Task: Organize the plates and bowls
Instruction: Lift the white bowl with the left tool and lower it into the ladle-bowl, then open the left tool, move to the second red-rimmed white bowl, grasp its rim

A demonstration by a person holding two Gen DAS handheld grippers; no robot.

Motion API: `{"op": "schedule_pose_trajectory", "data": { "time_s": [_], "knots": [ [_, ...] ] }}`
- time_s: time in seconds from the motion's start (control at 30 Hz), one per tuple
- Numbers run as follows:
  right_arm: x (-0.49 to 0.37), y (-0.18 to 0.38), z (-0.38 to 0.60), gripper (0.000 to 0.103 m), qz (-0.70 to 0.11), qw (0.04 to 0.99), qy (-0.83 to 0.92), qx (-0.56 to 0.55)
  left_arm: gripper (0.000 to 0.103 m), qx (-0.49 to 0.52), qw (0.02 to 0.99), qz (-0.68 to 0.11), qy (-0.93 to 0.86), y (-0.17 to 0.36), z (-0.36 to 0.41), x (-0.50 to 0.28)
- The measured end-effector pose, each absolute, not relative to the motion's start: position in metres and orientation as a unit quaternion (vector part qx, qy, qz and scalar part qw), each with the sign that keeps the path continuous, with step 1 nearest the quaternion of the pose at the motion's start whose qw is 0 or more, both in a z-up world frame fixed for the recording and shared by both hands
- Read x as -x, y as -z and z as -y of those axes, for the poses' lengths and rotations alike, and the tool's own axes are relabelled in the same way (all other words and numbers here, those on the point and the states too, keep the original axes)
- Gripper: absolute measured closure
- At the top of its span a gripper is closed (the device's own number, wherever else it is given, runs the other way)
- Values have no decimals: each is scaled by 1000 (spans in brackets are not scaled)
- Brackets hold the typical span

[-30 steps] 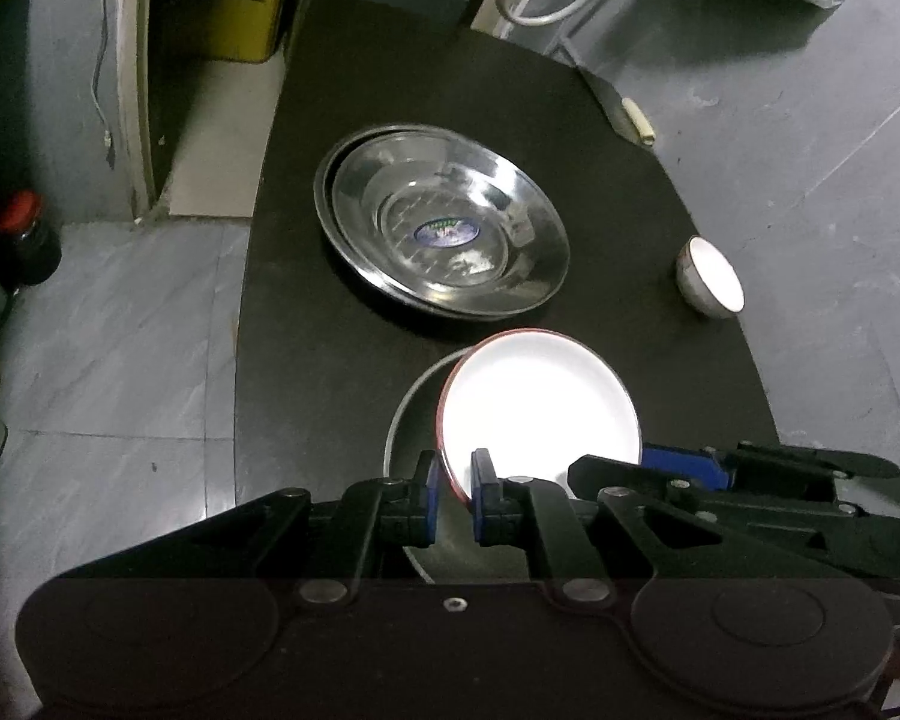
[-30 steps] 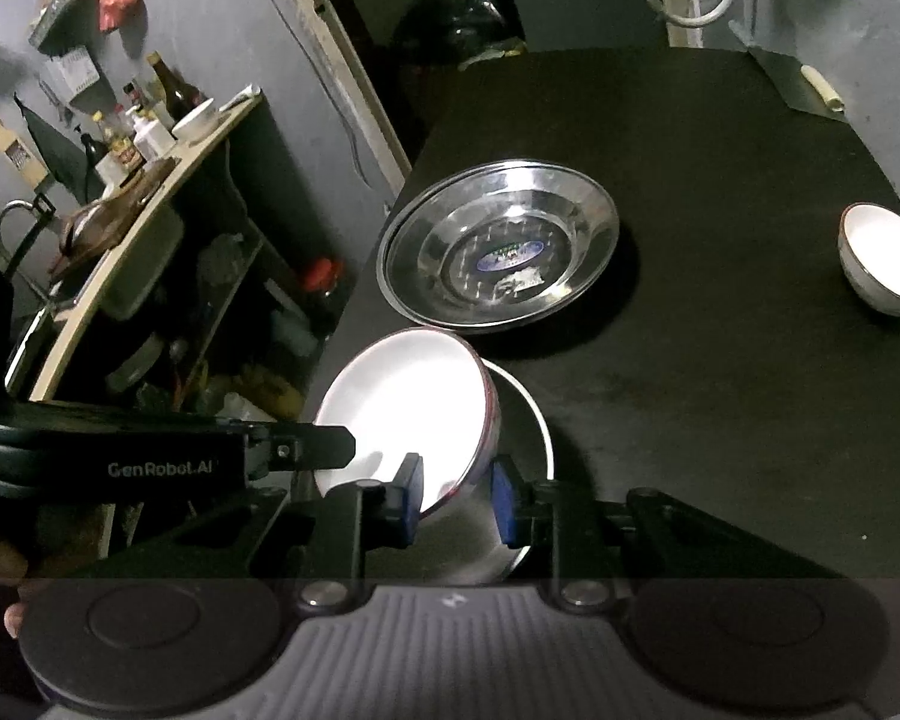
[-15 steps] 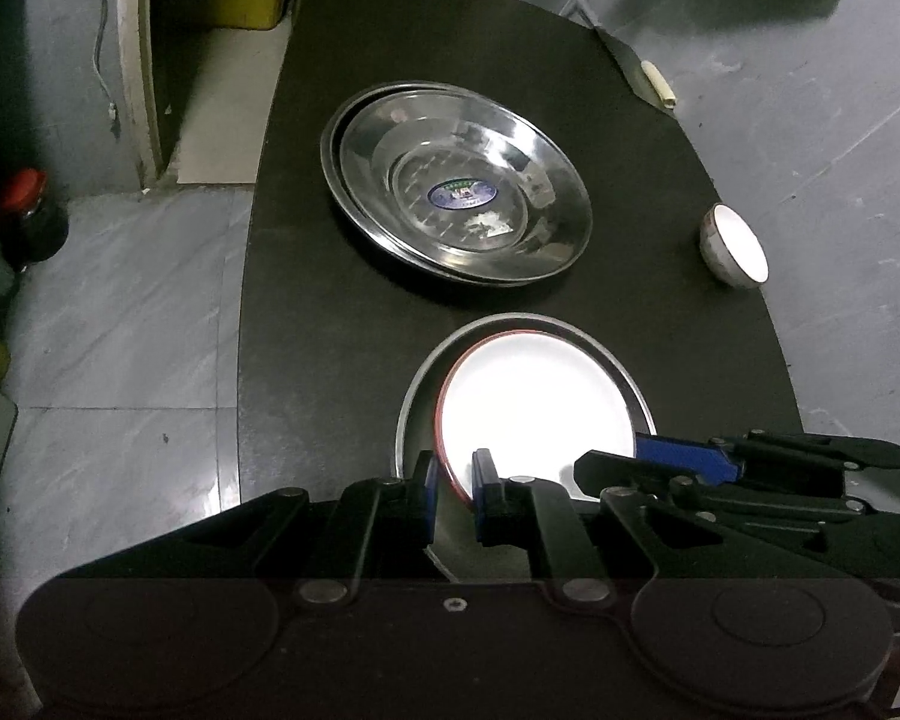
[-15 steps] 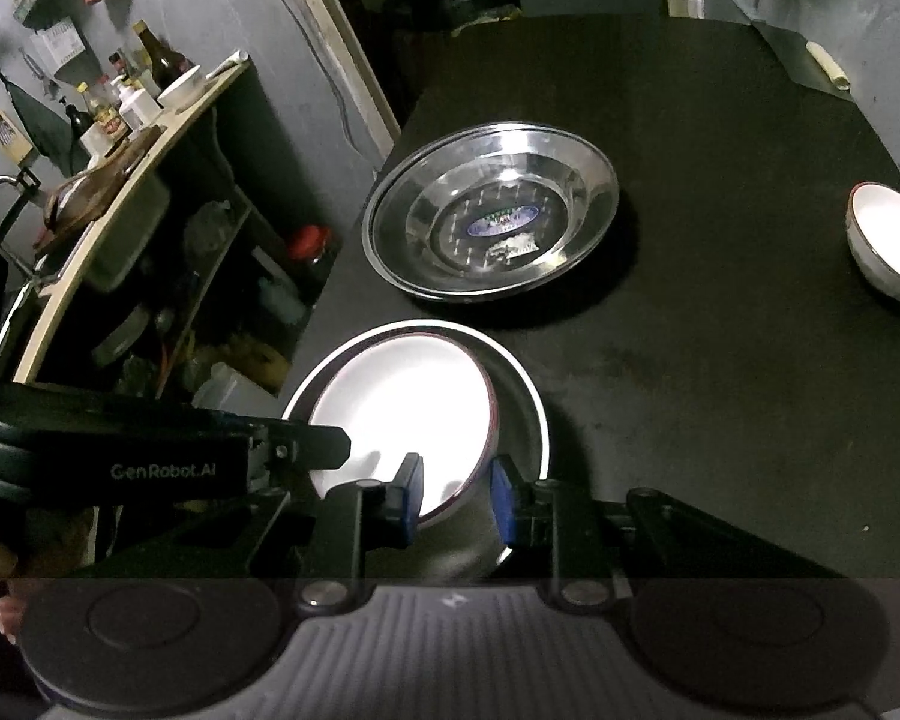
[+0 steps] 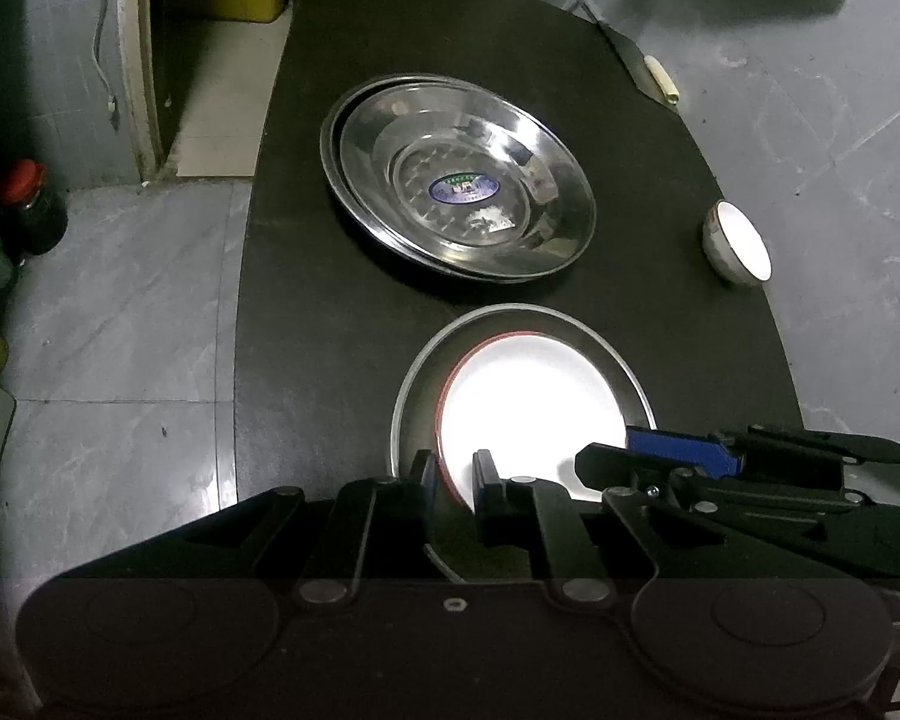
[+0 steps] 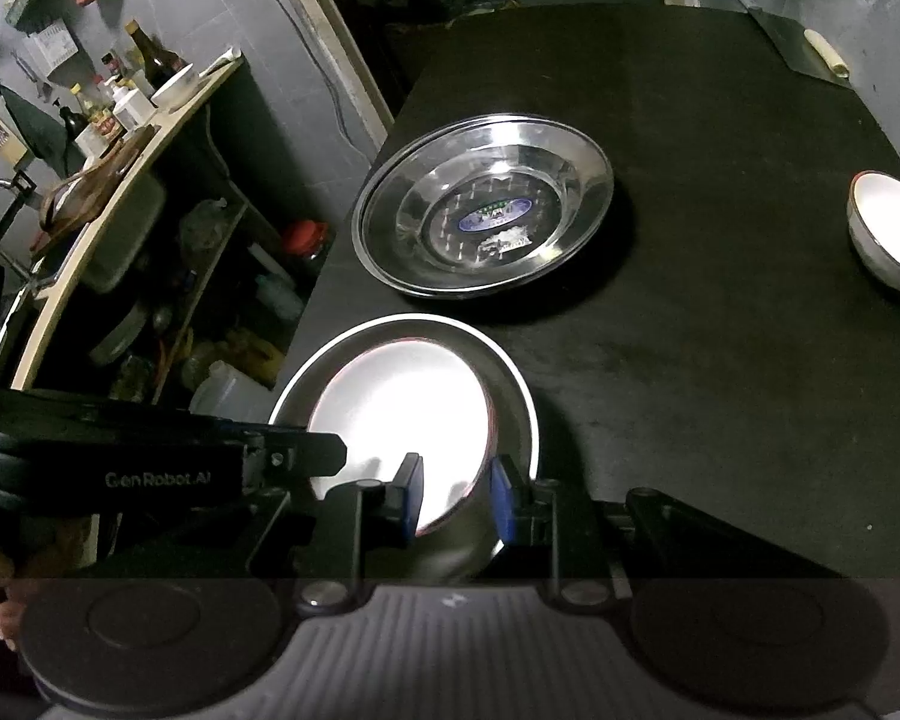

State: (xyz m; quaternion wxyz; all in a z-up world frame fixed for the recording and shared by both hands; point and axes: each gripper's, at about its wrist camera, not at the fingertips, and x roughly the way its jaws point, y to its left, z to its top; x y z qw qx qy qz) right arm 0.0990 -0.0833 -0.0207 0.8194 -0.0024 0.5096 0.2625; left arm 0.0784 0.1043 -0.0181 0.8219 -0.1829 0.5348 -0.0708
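A white bowl with a red rim (image 5: pixel 528 408) (image 6: pixel 396 408) lies inside a shallow steel plate (image 5: pixel 510 315) (image 6: pixel 513 375) near the front of the black table. My left gripper (image 5: pixel 456 474) is shut on the bowl's near left rim. My right gripper (image 6: pixel 457 495) is shut on the bowl's right rim, one pad inside and one on the outer wall. The right gripper's blue pad (image 5: pixel 678 444) shows over the bowl in the left wrist view. Farther back, stacked large steel plates (image 5: pixel 456 186) (image 6: pixel 480 216) rest mid-table. A small white bowl (image 5: pixel 738 240) (image 6: pixel 888 234) stands at the right edge.
A cleaver with a pale handle (image 5: pixel 660 84) (image 6: pixel 822 51) lies at the table's far right corner. The black table (image 5: pixel 660 312) drops off to grey floor on both sides. A shelf with bottles (image 6: pixel 120 96) stands to the left, with a red-capped jar (image 5: pixel 33 207) on the floor.
The white bowl, held tilted above the steel plate a second ago, has come down level into it. Both grippers kept their hold on its rim.
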Motion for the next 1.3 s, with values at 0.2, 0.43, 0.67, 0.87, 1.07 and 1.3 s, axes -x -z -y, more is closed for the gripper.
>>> {"op": "schedule_pose_trajectory", "data": {
  "time_s": [0.2, 0.43, 0.67, 0.87, 1.07, 1.3],
  "knots": [
    [-96, 15, 88, 74, -495, 830, -258, -7, 87, 180, 828, -527, 71, 12, -106, -75],
    [-90, -3, 104, 50, -446, 861, -241, -29, 60, 165, 860, -477, 70, -12, -110, -65],
    [-85, -12, 129, 22, -409, 890, -192, -59, 17, 134, 895, -421, 64, -34, -104, -67],
    [-82, -17, 153, 7, -391, 902, -164, -80, 7, 134, 902, -401, 82, -45, -98, -83],
    [-82, -41, 169, 0, -359, 918, -147, -76, 1, 157, 915, -362, 86, -63, -97, -97],
    [-79, -68, 164, 0, -300, 941, -150, 31, 1, 158, 933, -313, 82, -73, -83, -123]
  ]
}}
